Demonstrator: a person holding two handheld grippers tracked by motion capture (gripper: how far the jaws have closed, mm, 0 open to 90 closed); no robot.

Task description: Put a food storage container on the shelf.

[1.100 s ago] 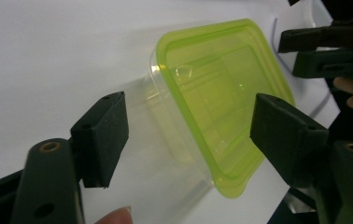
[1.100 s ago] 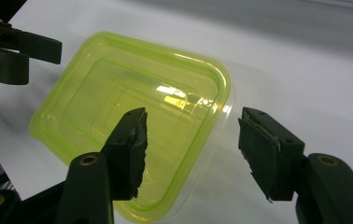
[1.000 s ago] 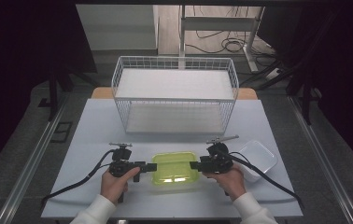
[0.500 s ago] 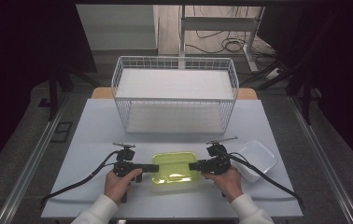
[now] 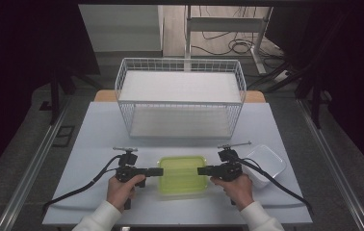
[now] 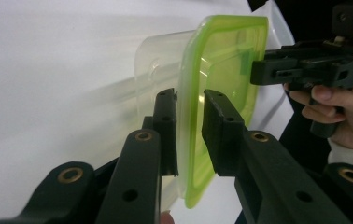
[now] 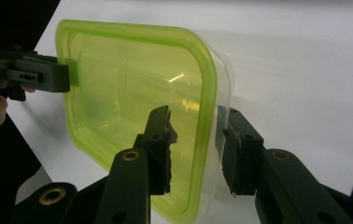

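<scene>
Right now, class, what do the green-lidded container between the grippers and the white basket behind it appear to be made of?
The container looks like clear, glossy plastic: the table shows through its walls. Its lid seems translucent green plastic, perhaps softer, with shiny highlights. The basket looks like white-coated metal wire, judging by its thin open grid.

High view overhead, tool views close, facing

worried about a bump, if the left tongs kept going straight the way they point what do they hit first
The left tongs already straddle the green-lidded container, so its near edge comes first. Beyond it, roughly in line, are the right tongs, though depth is hard to judge.
</scene>
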